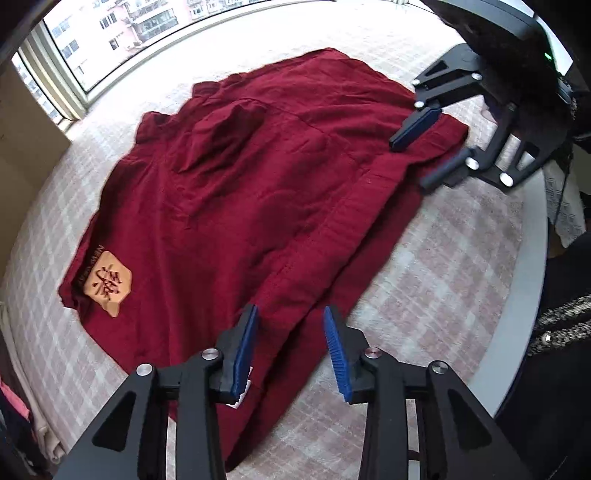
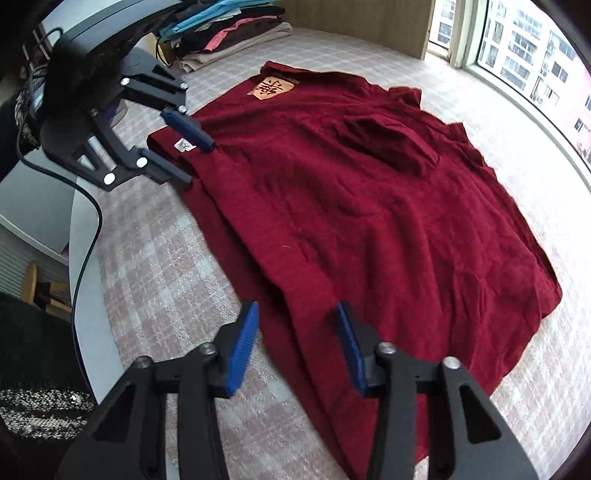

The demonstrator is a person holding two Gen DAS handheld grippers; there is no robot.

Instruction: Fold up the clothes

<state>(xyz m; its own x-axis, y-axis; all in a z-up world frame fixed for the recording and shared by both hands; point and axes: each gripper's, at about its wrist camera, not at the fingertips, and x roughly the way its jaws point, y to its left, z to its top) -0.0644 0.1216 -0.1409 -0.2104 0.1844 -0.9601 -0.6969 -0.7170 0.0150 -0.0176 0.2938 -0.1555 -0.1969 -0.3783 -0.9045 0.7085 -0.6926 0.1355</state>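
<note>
Left tongs (image 1: 291,347) and right tongs (image 2: 295,345) both gape wide, holding nothing, over the near edge of a dark red garment (image 1: 236,192) spread on the checked worktop (image 1: 424,280); its tan patch (image 1: 107,282) bears a Chinese character, small lettering beside it unreadable

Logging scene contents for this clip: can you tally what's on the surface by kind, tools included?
Dark red garment, spread flat: 1
Stack of folded clothes at the far edge: 1 stack (pieces inside cannot be counted)
Hand-held tools: 2, left tool and right tool, both open, at the garment's near edge
Total: 4
</note>
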